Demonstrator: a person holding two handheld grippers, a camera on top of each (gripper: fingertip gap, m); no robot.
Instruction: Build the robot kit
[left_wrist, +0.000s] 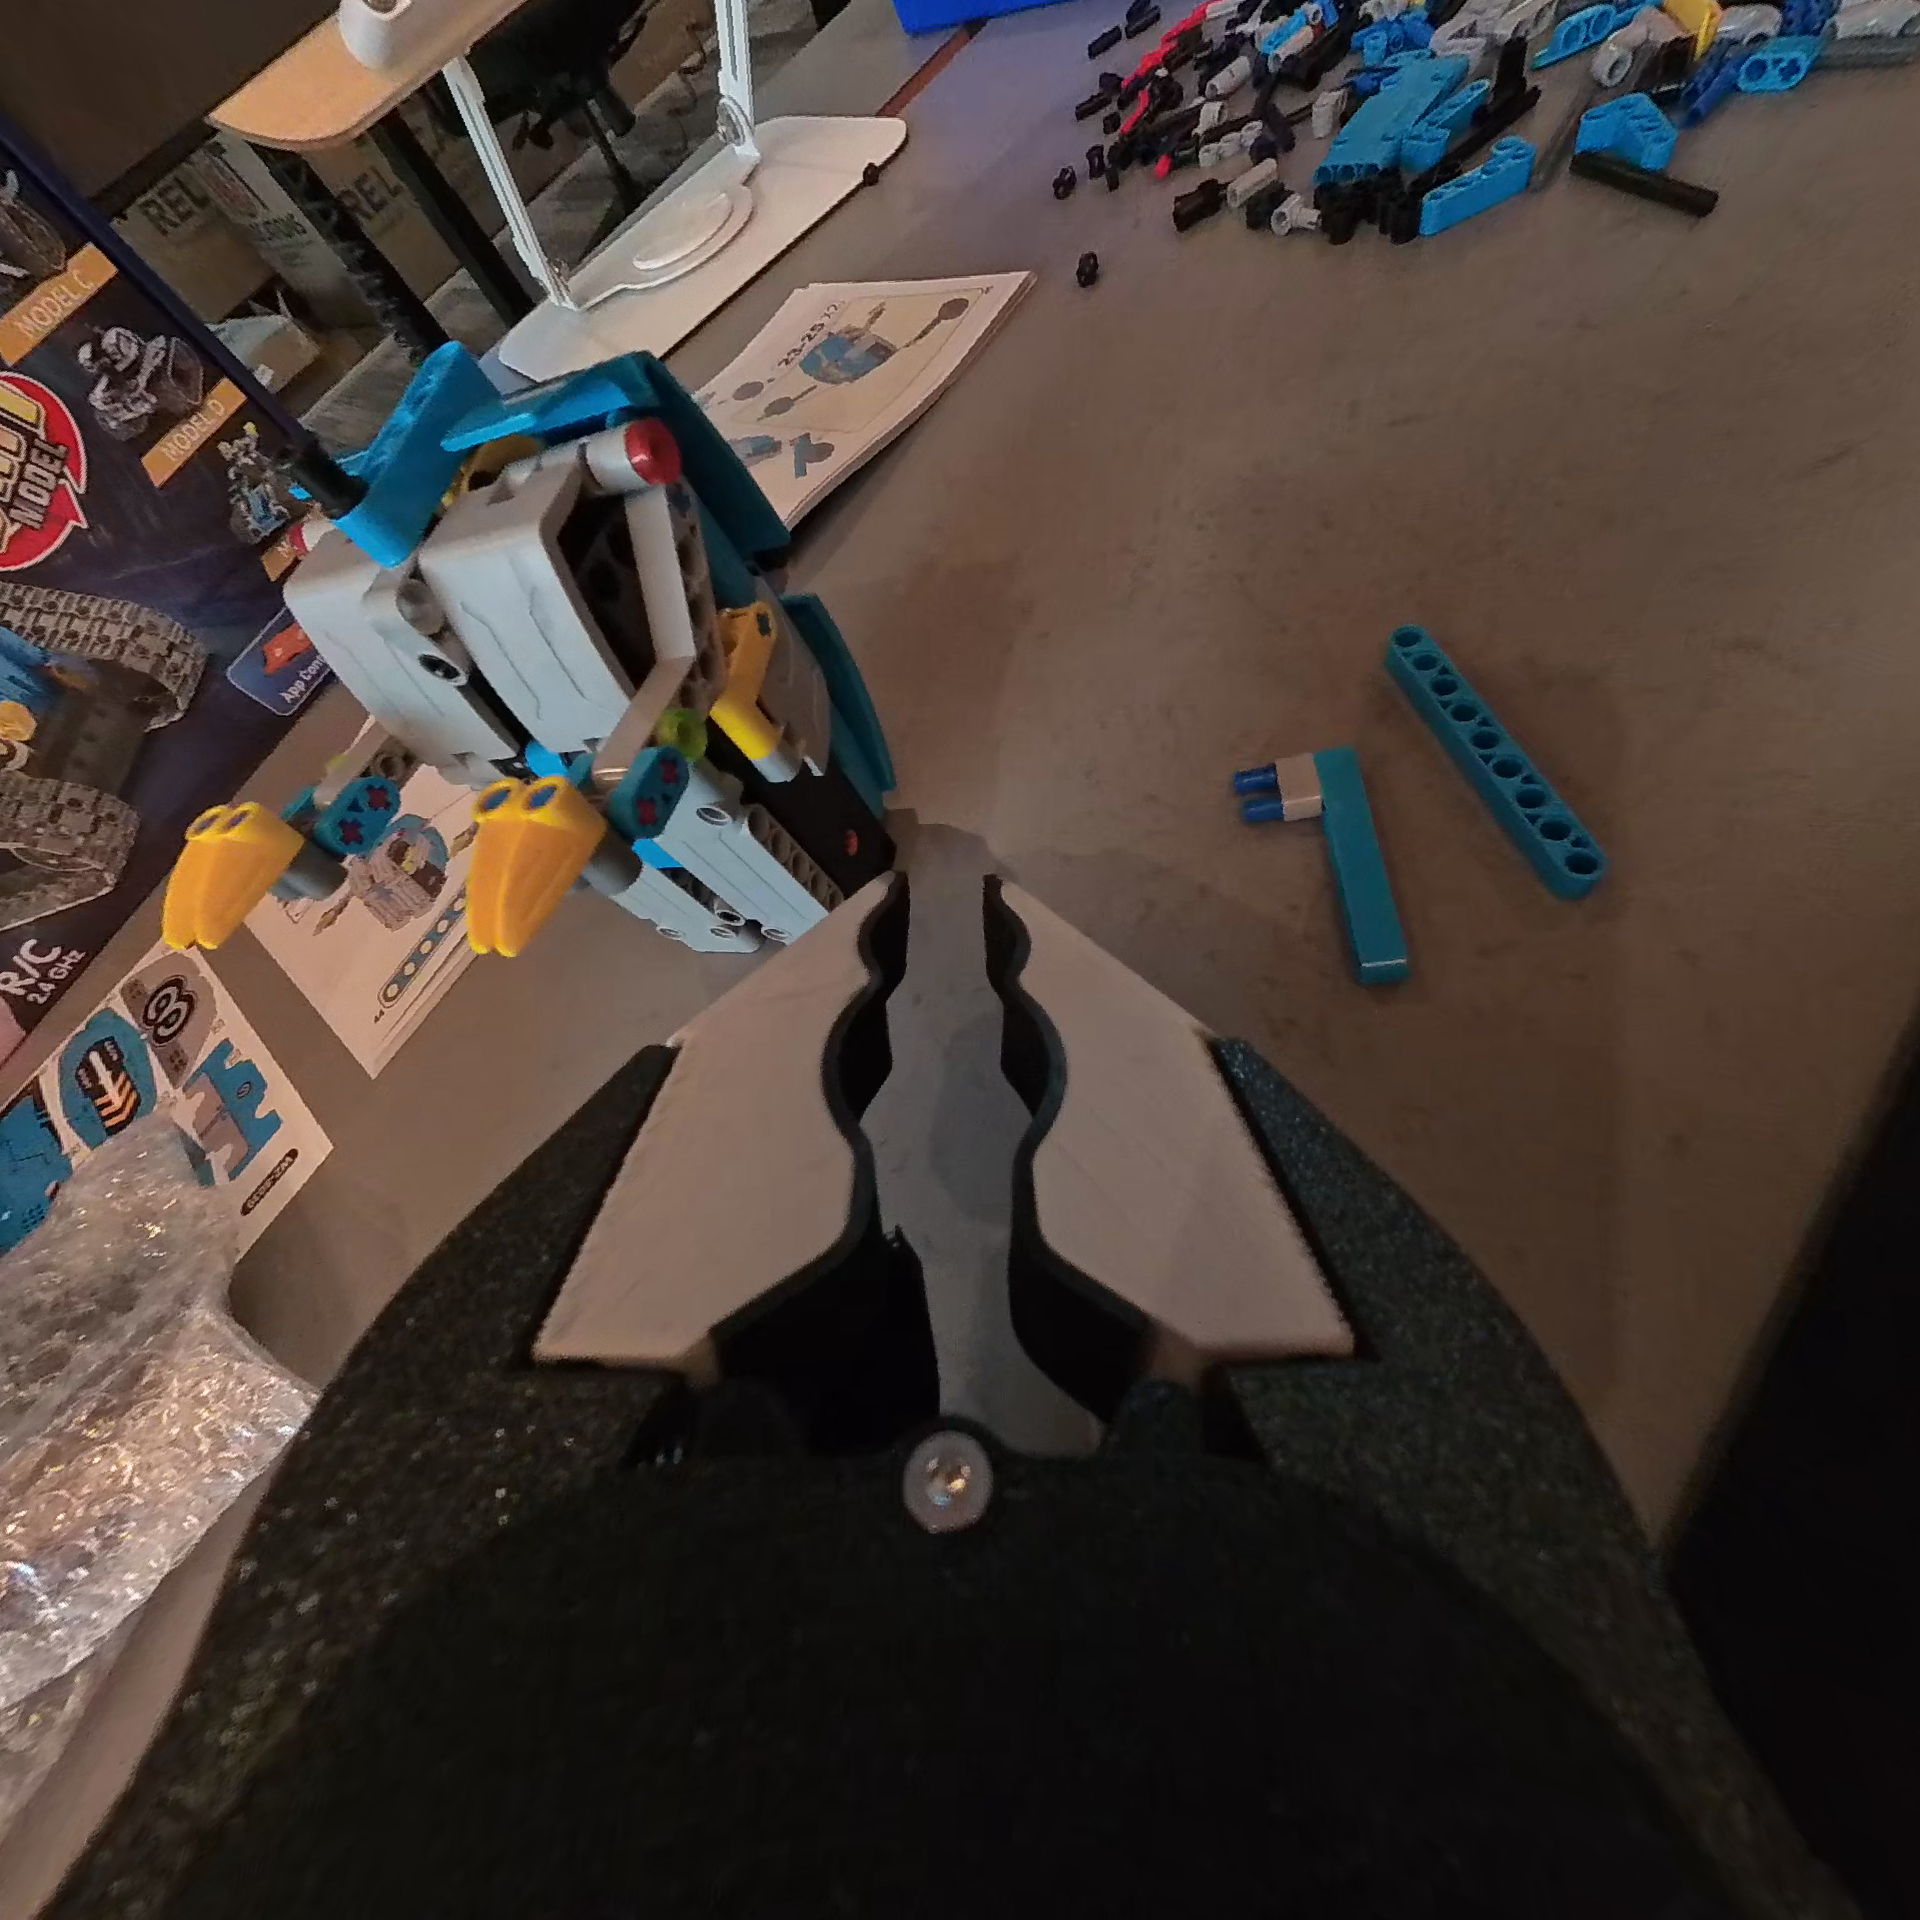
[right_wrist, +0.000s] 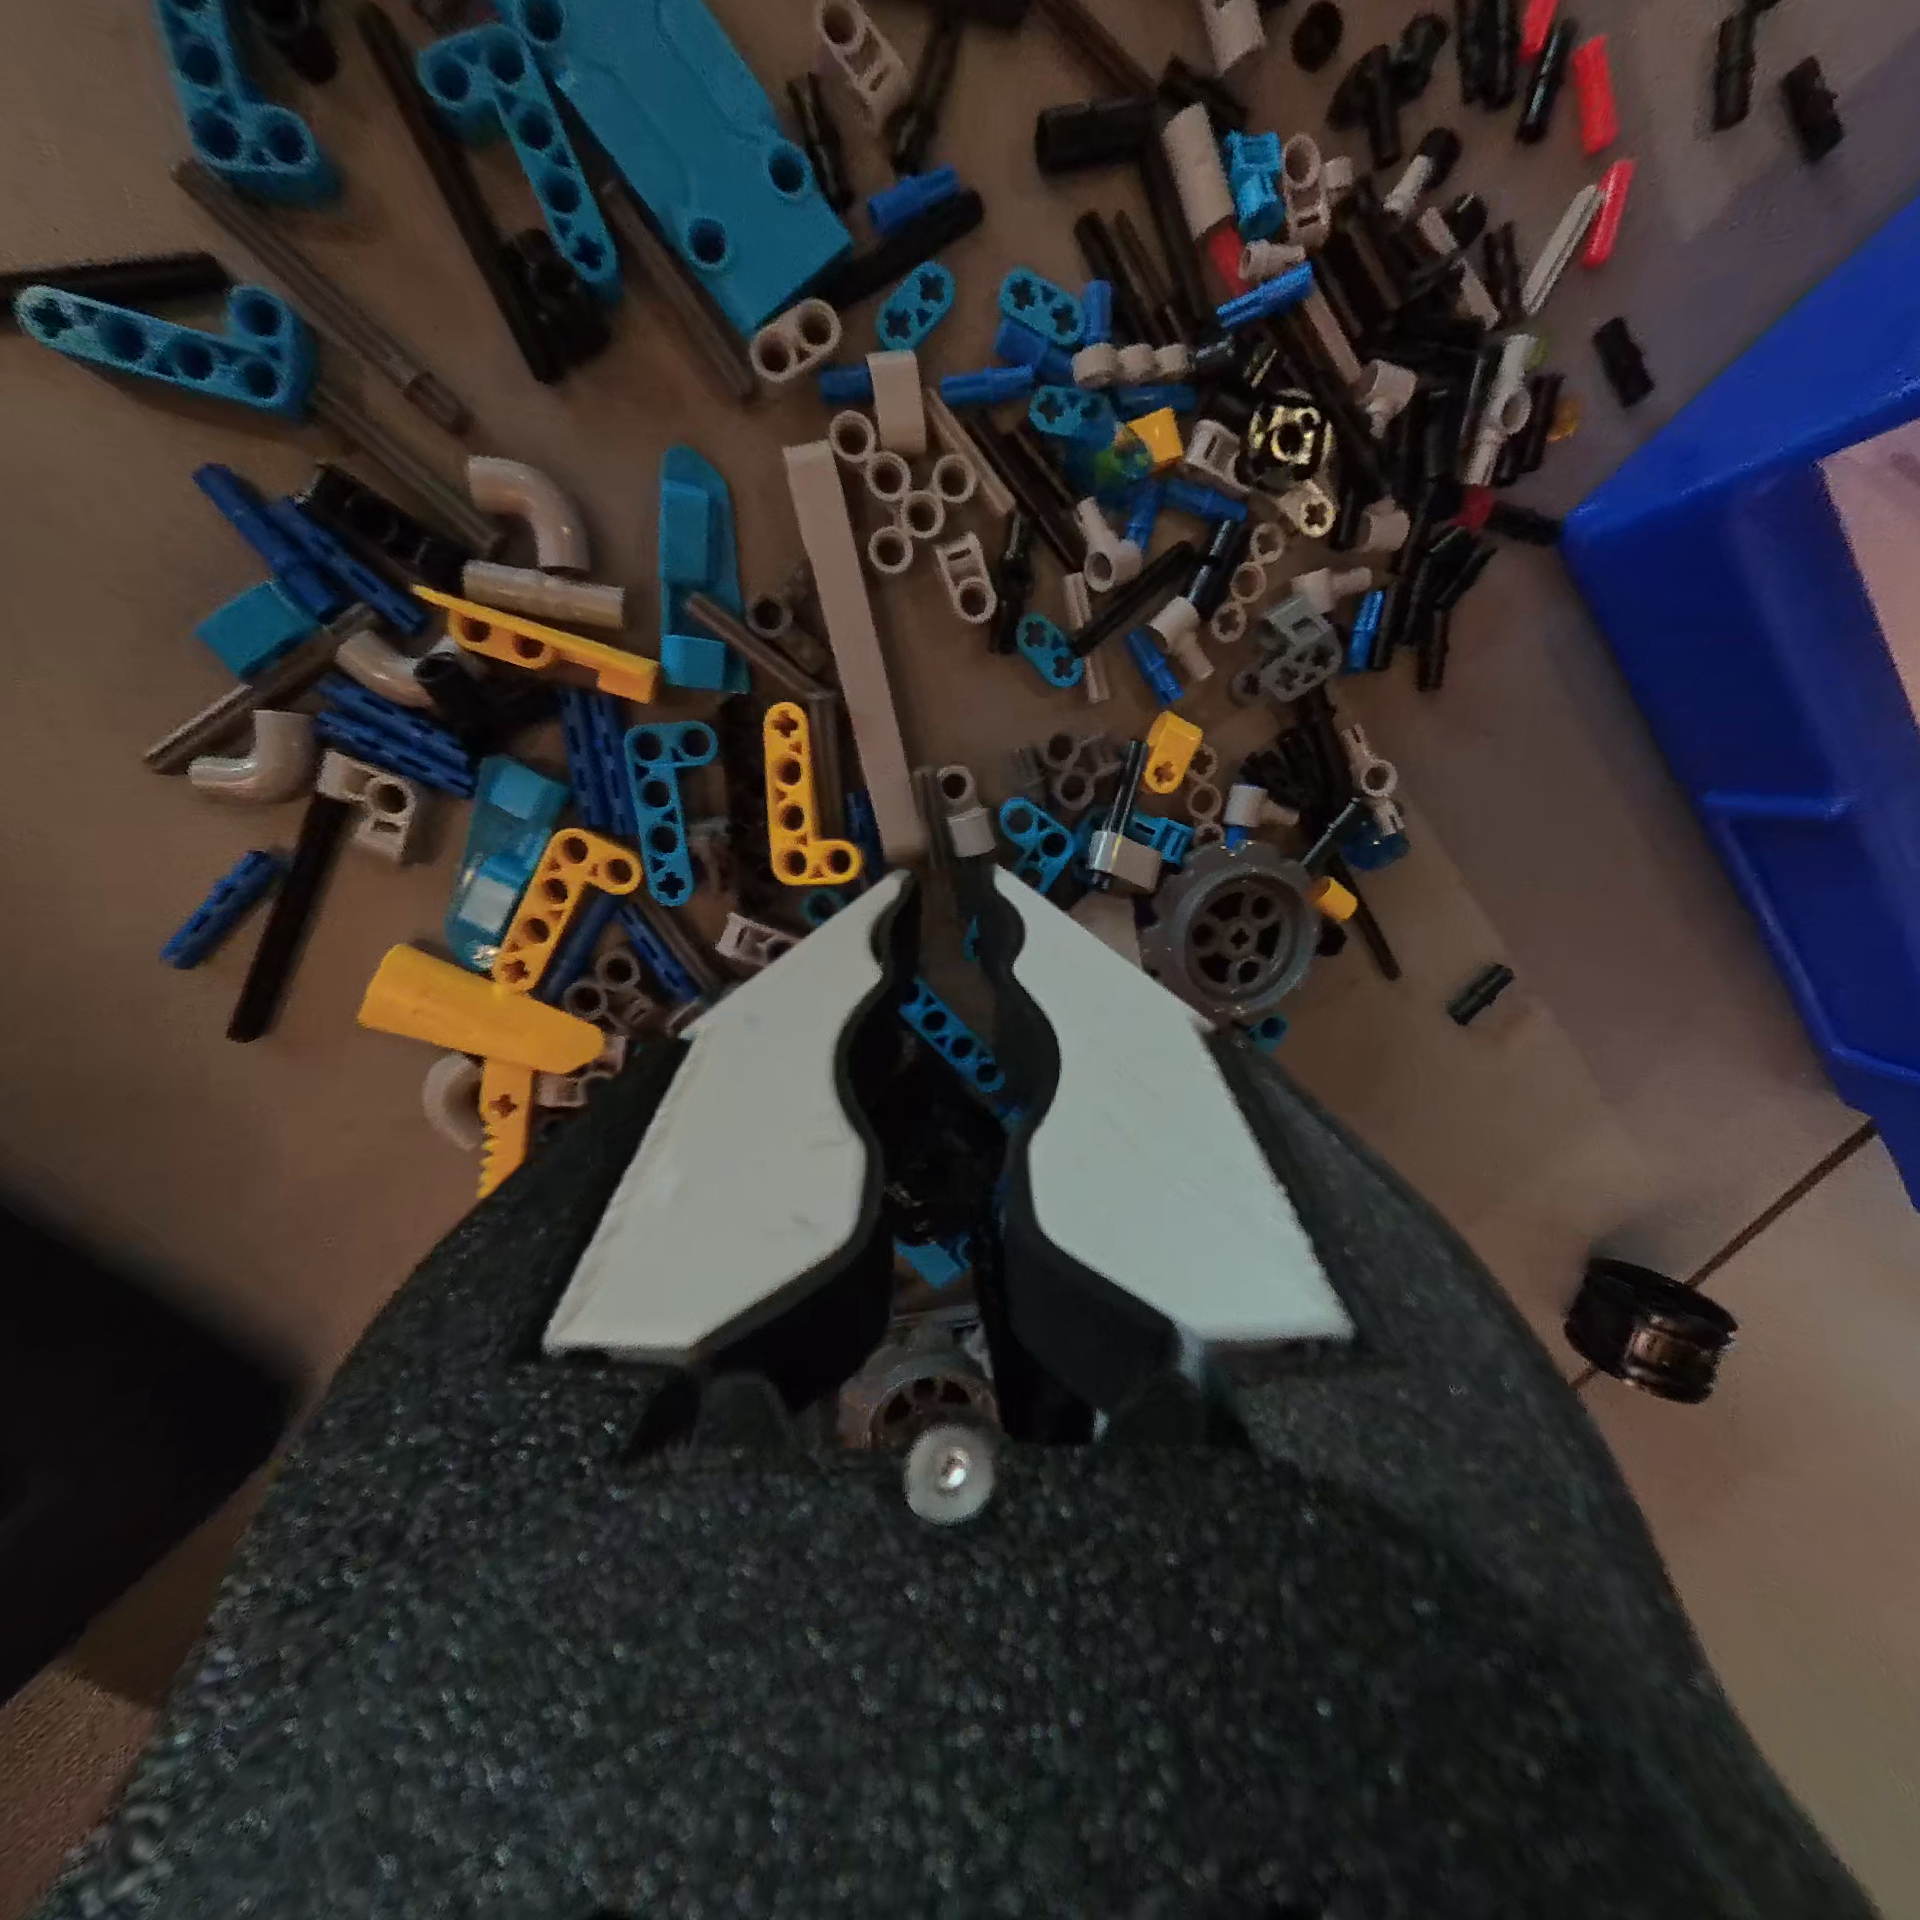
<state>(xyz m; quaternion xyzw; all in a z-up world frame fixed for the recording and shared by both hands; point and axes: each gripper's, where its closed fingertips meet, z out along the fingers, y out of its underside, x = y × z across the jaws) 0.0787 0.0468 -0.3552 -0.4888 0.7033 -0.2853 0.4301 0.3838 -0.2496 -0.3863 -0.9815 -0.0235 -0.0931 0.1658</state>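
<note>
A half-built blue, grey and yellow brick model (left_wrist: 582, 665) stands on the brown tabletop (left_wrist: 1195, 499), the left gripper (left_wrist: 943, 883) just beside its base, fingers slightly parted and empty. The right gripper (right_wrist: 948, 883) pinches a thin black axle with a grey connector (right_wrist: 951, 831) above scattered loose pieces (right_wrist: 935, 468), near a blue plastic bin (right_wrist: 1756, 623).

An office-like hobby workspace is showing itself here: a tan table (left_wrist: 1195, 499) is carrying scattered building-toy parts (right_wrist: 935, 499), a half-built model (left_wrist: 561, 665), instruction sheets (left_wrist: 873, 374), a kit box (left_wrist: 94, 582), a blue bin (right_wrist: 1756, 644), with cardboard cartons (left_wrist: 249, 229) sitting beyond.
</note>
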